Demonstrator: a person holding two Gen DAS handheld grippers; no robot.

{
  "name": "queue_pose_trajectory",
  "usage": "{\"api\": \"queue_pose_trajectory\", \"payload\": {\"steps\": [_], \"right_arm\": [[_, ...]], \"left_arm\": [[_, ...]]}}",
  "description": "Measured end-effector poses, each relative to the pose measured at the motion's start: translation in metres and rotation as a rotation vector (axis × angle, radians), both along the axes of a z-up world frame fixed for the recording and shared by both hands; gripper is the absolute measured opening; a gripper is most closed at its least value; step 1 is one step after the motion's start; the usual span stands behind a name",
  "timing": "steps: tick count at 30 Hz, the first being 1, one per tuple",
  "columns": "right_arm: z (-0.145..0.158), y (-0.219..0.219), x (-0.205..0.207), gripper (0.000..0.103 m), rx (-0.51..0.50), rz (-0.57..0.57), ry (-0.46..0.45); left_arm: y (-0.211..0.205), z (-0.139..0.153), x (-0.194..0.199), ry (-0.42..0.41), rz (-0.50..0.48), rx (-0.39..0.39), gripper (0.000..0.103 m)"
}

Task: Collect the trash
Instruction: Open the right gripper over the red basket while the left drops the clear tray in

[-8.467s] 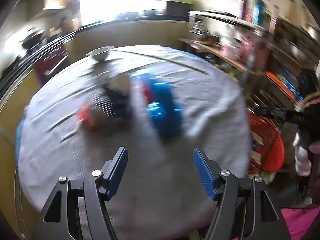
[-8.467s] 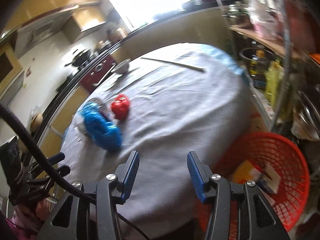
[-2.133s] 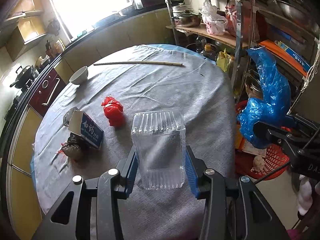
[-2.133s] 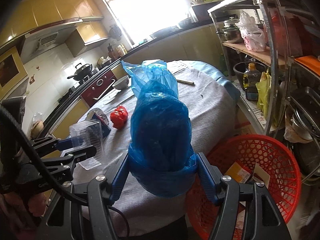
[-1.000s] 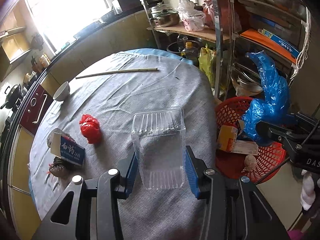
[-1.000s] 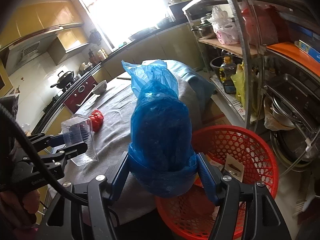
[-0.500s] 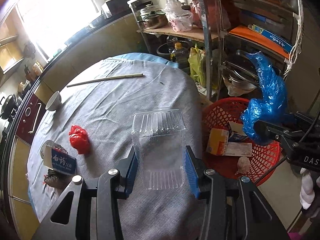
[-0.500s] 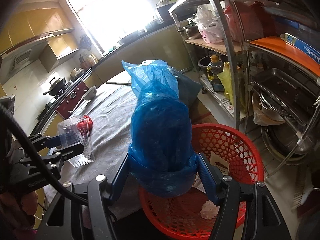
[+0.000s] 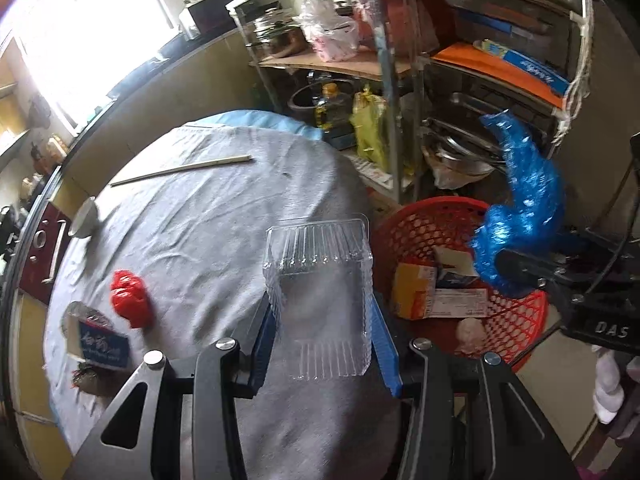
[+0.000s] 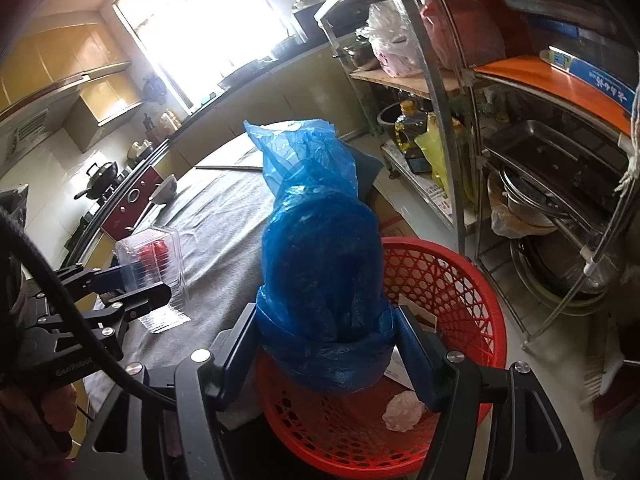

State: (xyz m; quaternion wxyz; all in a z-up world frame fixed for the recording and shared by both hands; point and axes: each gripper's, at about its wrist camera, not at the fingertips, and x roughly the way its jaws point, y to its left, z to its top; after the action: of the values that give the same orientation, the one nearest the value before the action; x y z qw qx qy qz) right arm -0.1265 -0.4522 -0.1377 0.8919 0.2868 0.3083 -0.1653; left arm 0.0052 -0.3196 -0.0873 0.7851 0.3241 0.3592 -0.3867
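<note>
My left gripper [image 9: 319, 305] is shut on a clear ribbed plastic container [image 9: 320, 264], held above the right edge of the grey-clothed round table [image 9: 220, 220]. My right gripper [image 10: 326, 316] is shut on a bulging blue plastic bag [image 10: 320, 264], which hangs over the near rim of a red mesh basket [image 10: 460, 280] on the floor. In the left wrist view the blue bag [image 9: 524, 216] hangs over the basket [image 9: 424, 216], which holds cartons and paper. A red crumpled bag [image 9: 130, 300] and a blue-and-white carton [image 9: 102, 344] lie on the table.
A white bowl [image 9: 84, 220] and a long chopstick [image 9: 180, 168] lie on the table's far side. A dark lump [image 9: 88, 376] sits by the carton. A metal rack [image 9: 392, 80] full of pots, bottles and bags stands just behind the basket.
Both grippers have moved right, off the table toward the red basket, each keeping its load. The blue bag now hangs over the basket, and the basket looks closer in both views.
</note>
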Motion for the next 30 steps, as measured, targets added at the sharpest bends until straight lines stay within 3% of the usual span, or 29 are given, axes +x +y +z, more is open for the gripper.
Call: {"api": "queue_pose_trajectory", "payload": {"steps": [2,5,16,30], "right_arm": [[-0.003,-0.005,-0.001,0.070,0.014,-0.008,0.008],[-0.005,-0.008,-0.003,0.071,0.031,-0.021,0.014],[-0.005,-0.005,0.004,0.071,0.032,-0.020,0.038],[-0.005,0.004,0.019,0.073,0.012,-0.009,0.089]], "left_arm": [[-0.004,-0.001,-0.002,0.018,-0.017,-0.004,0.051],[-0.007,-0.003,-0.003,0.046,-0.037,-0.018,0.065],[0.011,0.000,0.006,0.109,-0.034,-0.075,0.068],[0.065,-0.007,0.048,0.145,0.151,-0.098,0.068]]}}
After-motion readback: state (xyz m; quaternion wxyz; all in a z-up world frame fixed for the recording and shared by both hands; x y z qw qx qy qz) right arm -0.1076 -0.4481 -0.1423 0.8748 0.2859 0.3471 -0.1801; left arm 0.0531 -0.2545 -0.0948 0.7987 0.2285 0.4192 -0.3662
